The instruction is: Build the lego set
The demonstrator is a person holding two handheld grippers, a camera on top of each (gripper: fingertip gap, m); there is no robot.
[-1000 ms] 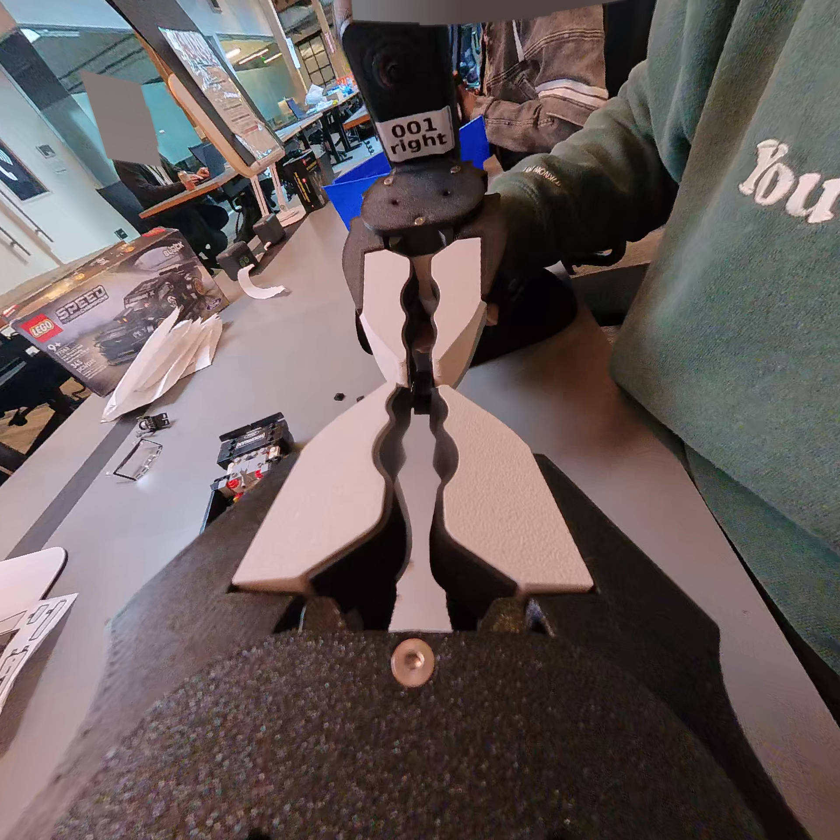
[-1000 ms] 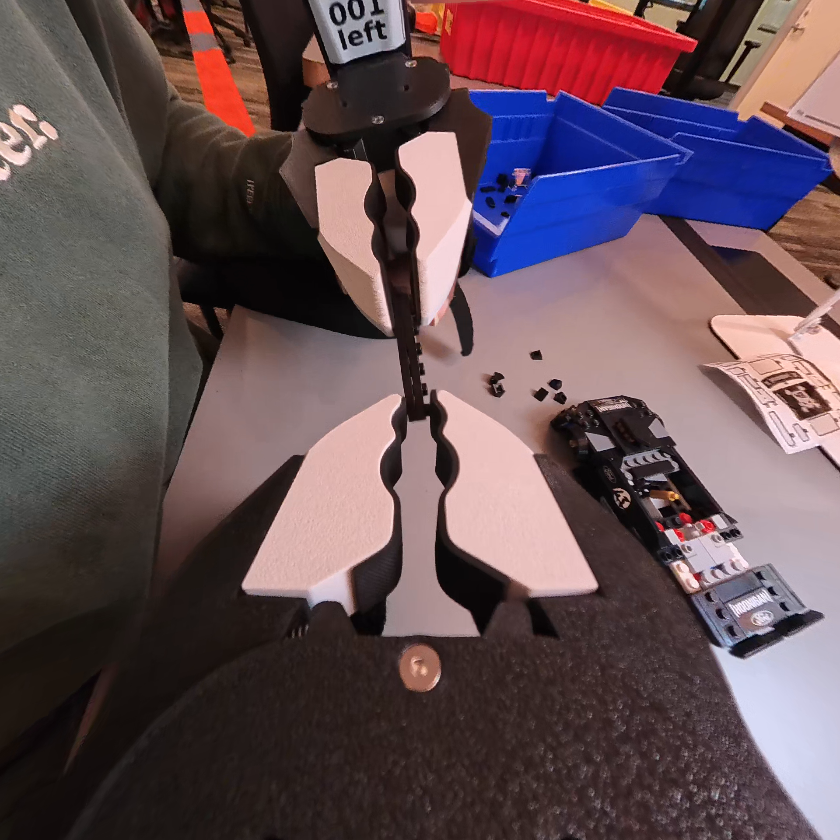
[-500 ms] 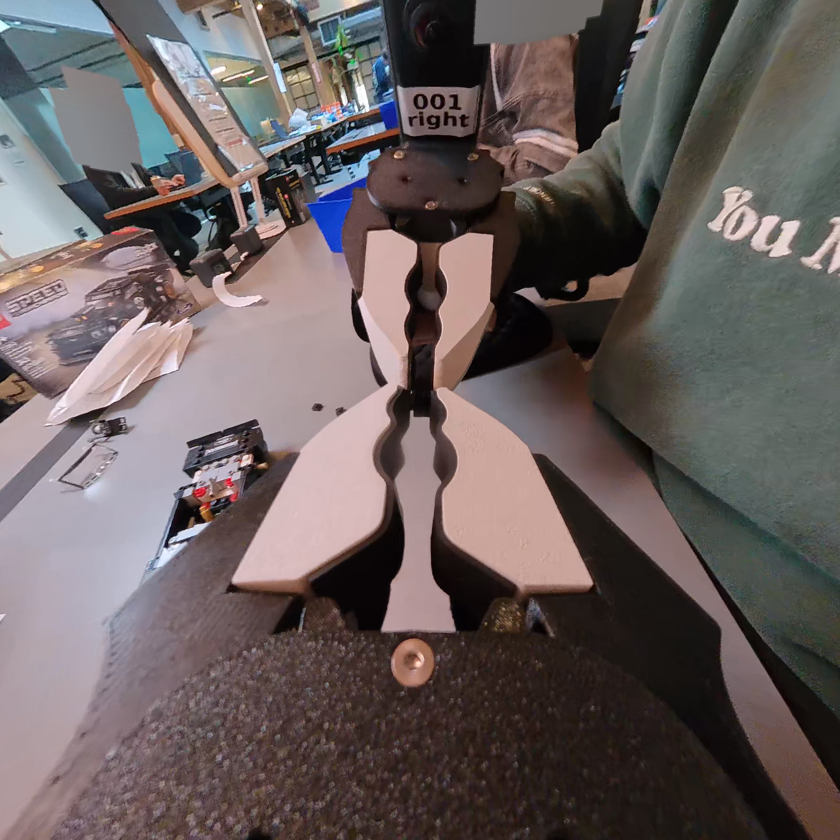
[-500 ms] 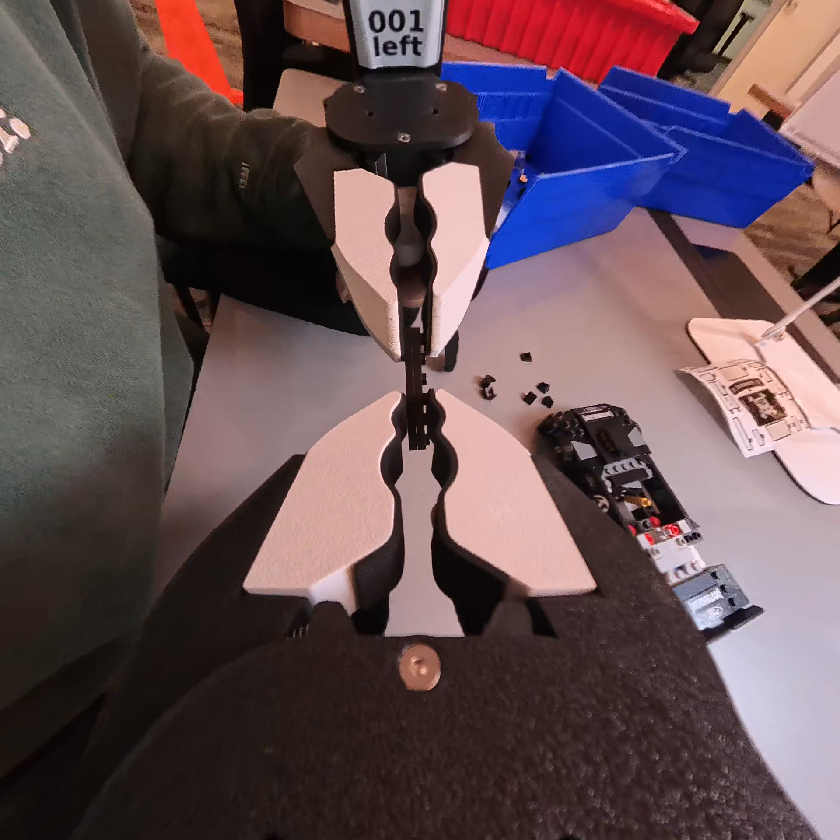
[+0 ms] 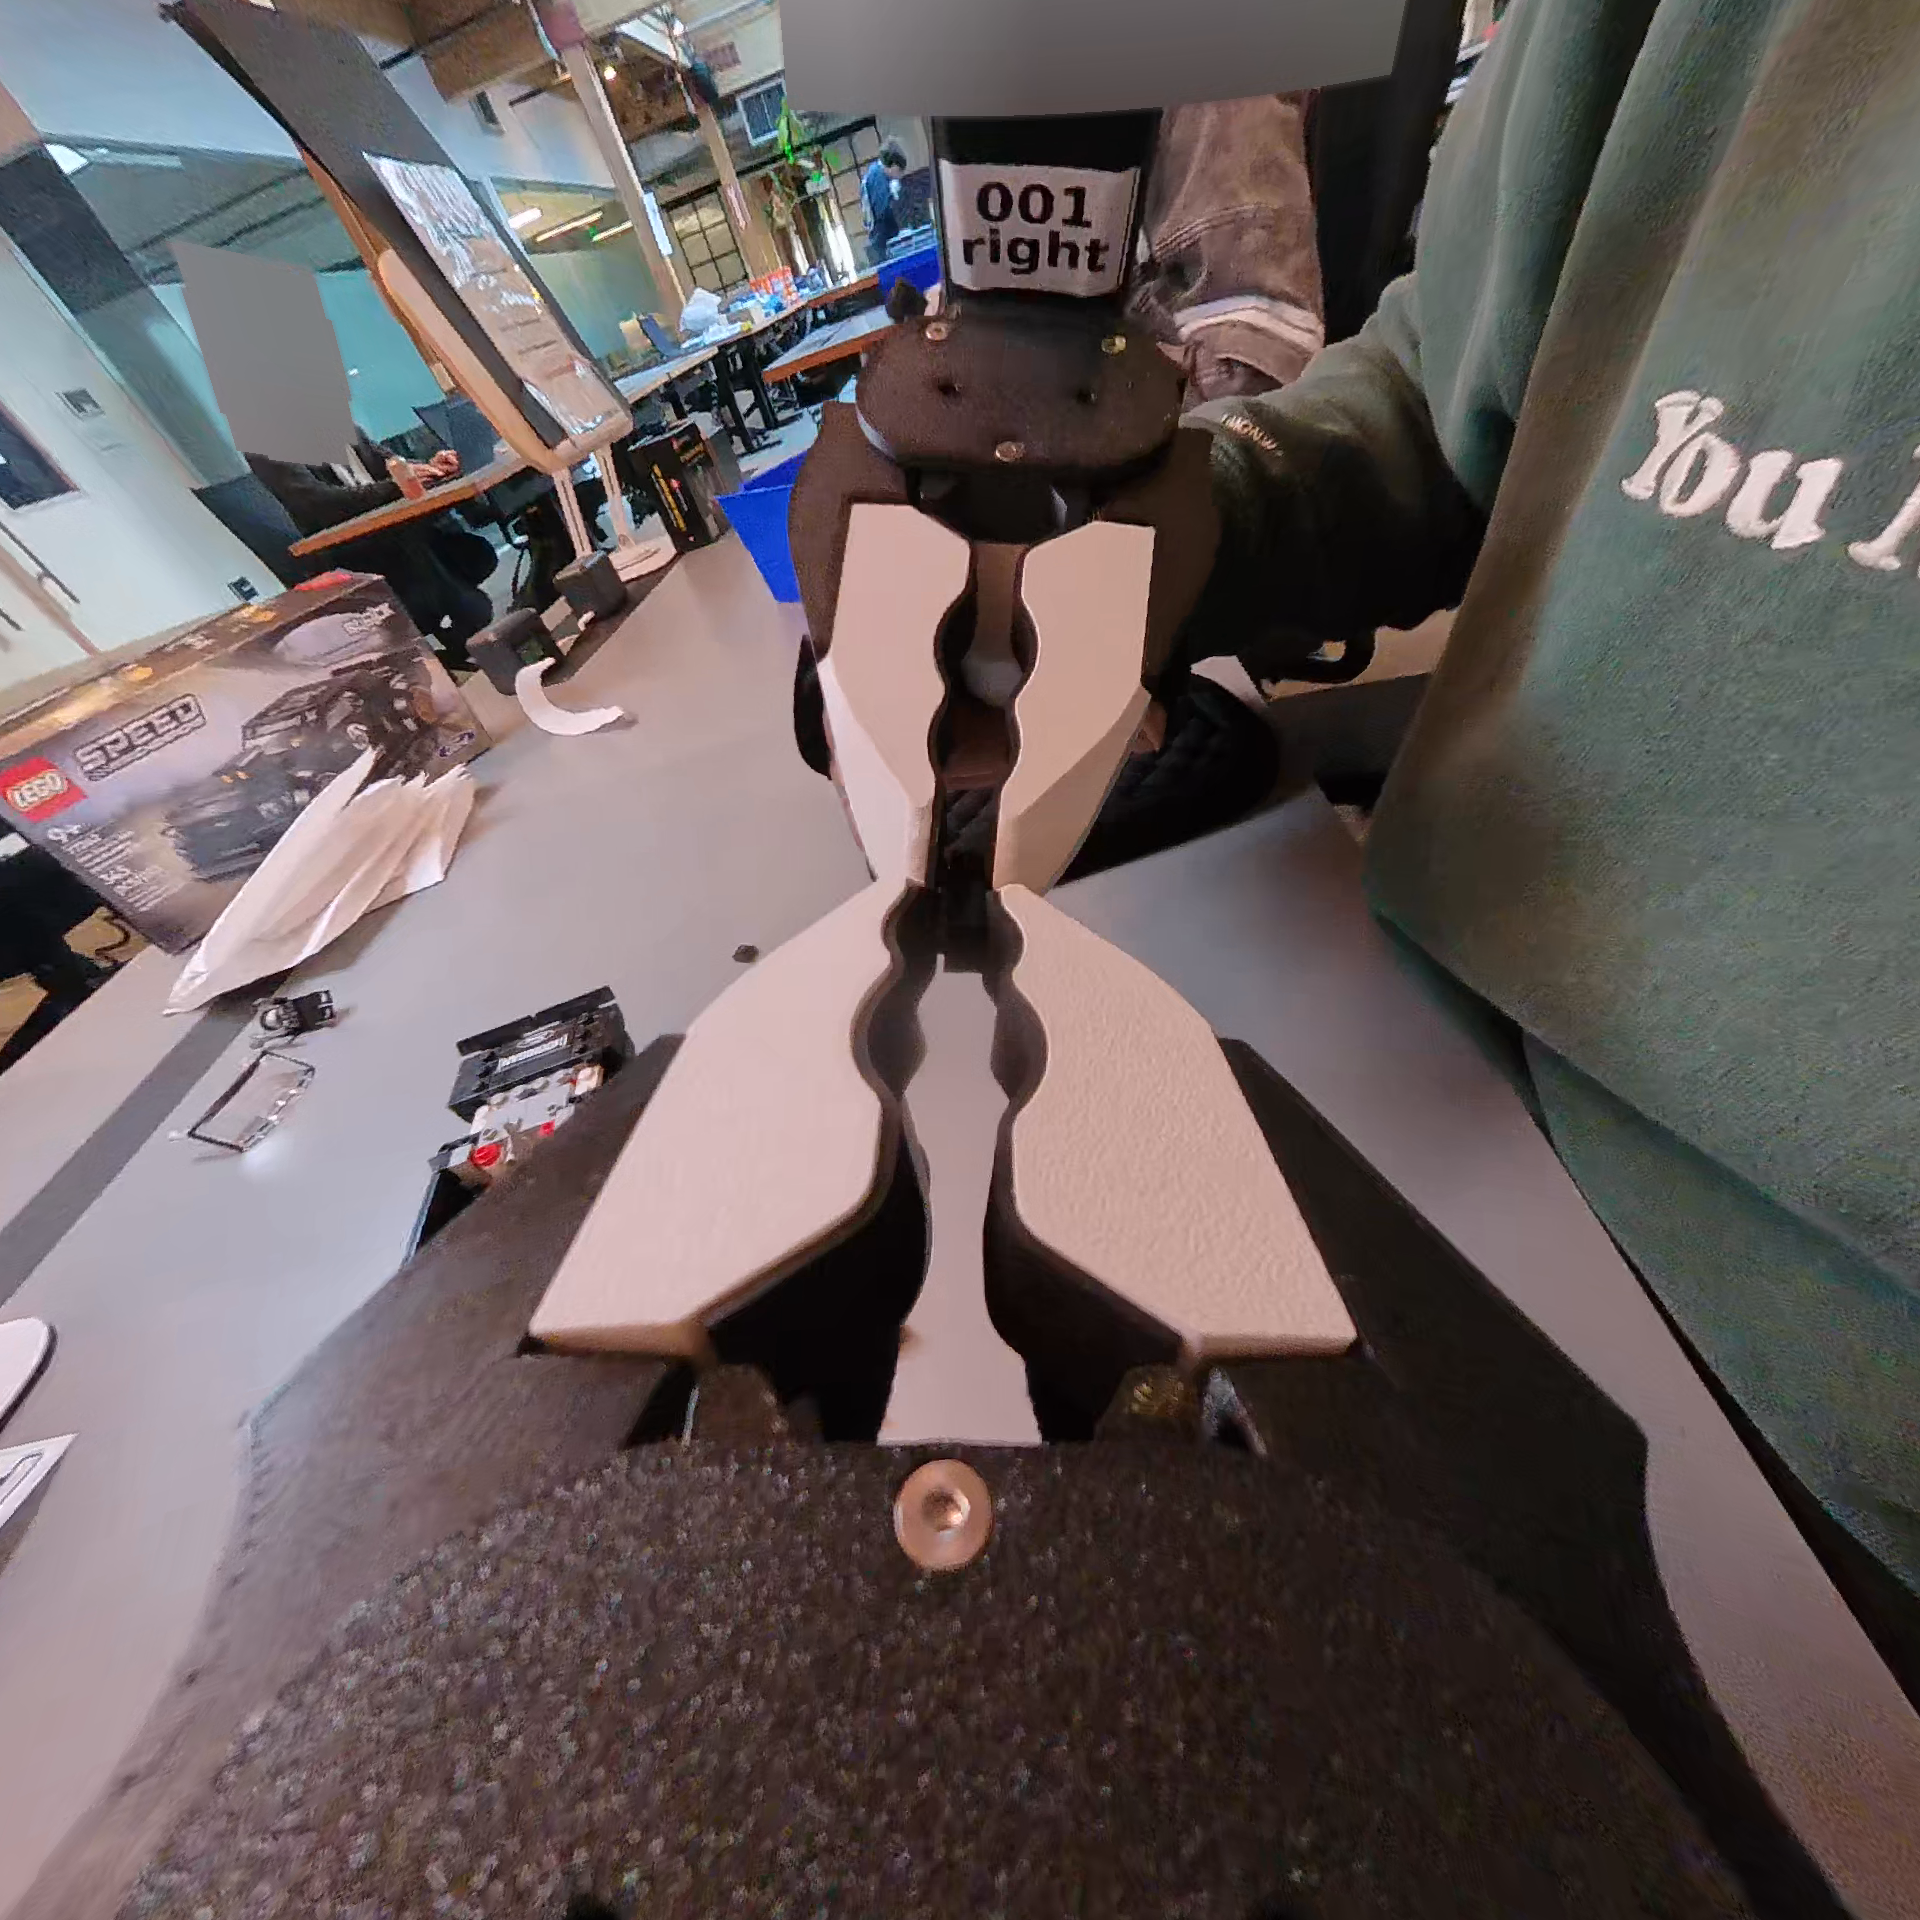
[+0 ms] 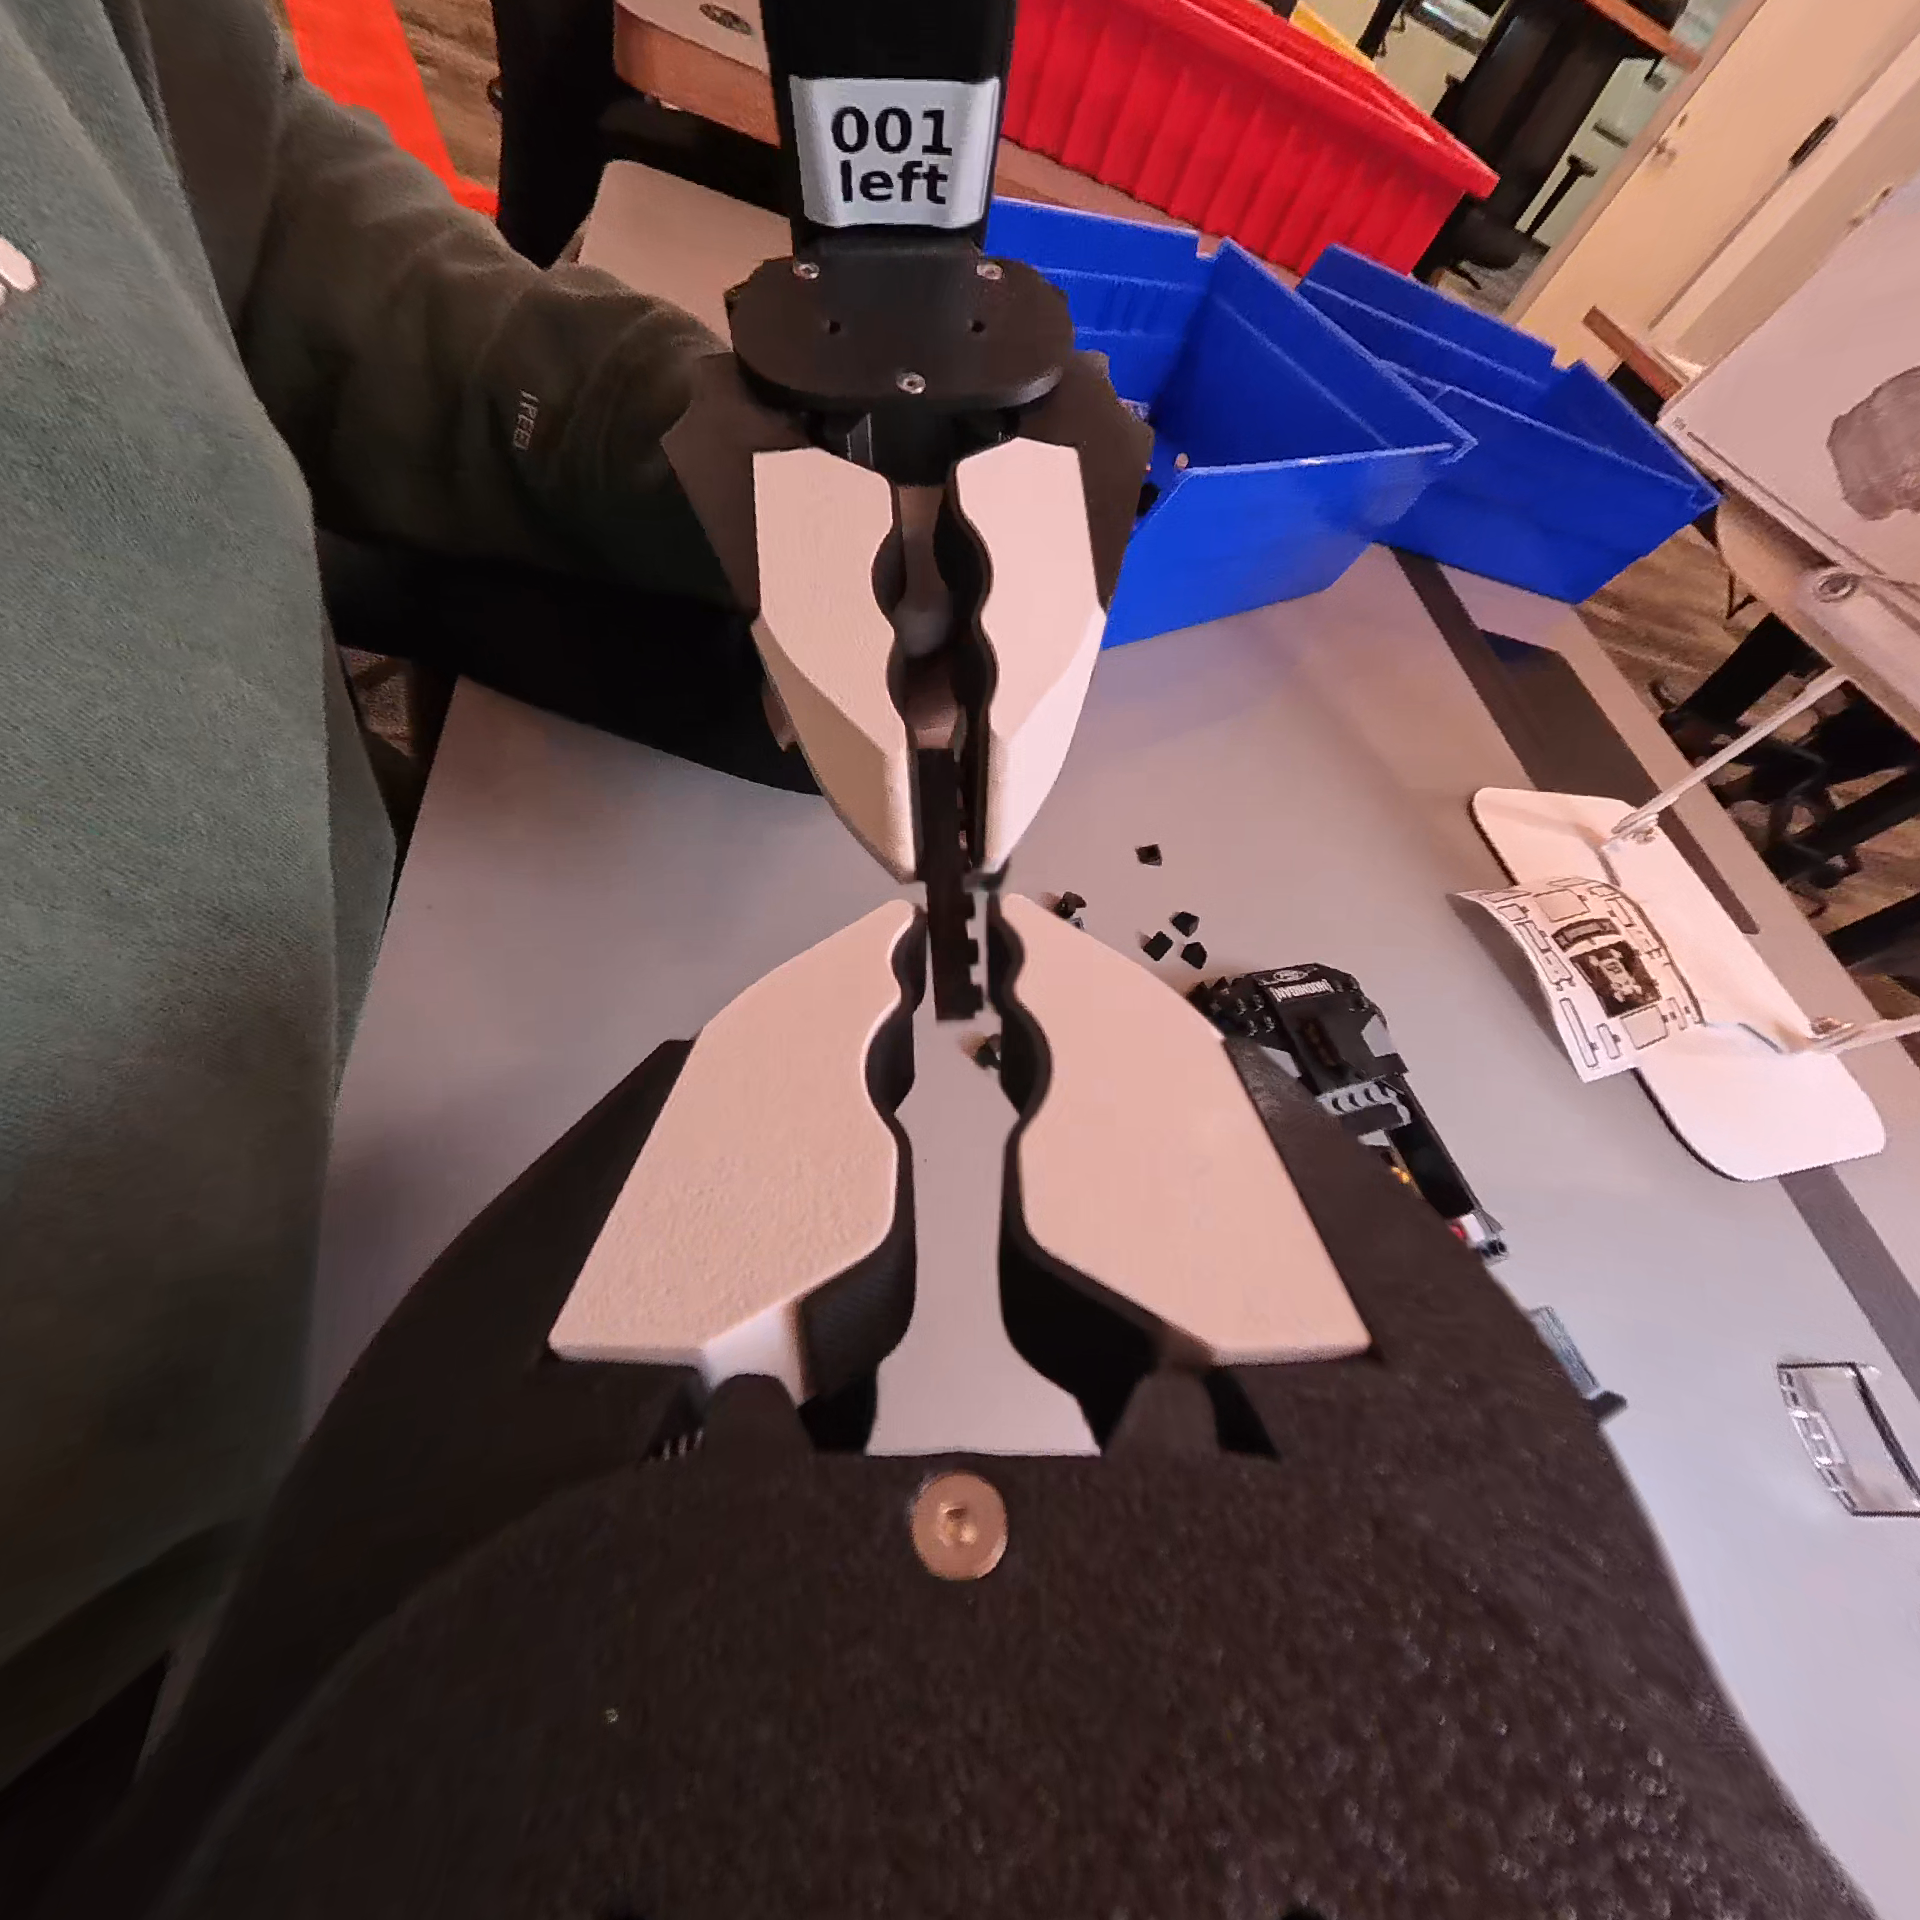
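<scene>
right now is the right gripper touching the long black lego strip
Touching: the right wrist view shows the right gripper closed on the black strip, its fingertips pressing both sides.

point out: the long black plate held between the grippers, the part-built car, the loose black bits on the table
long black plate (image 6: pixel 952 951): right wrist view, on its studded edge between the fingertips.
part-built car (image 6: pixel 1340 1049): right wrist view, on its black body.
loose black bits (image 6: pixel 1172 940): right wrist view, on one small piece.

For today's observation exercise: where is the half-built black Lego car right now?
In the right wrist view the half-built black Lego car lies on the grey table, right of the right gripper, just past a few loose black pieces and left of the instruction sheet.
</scene>
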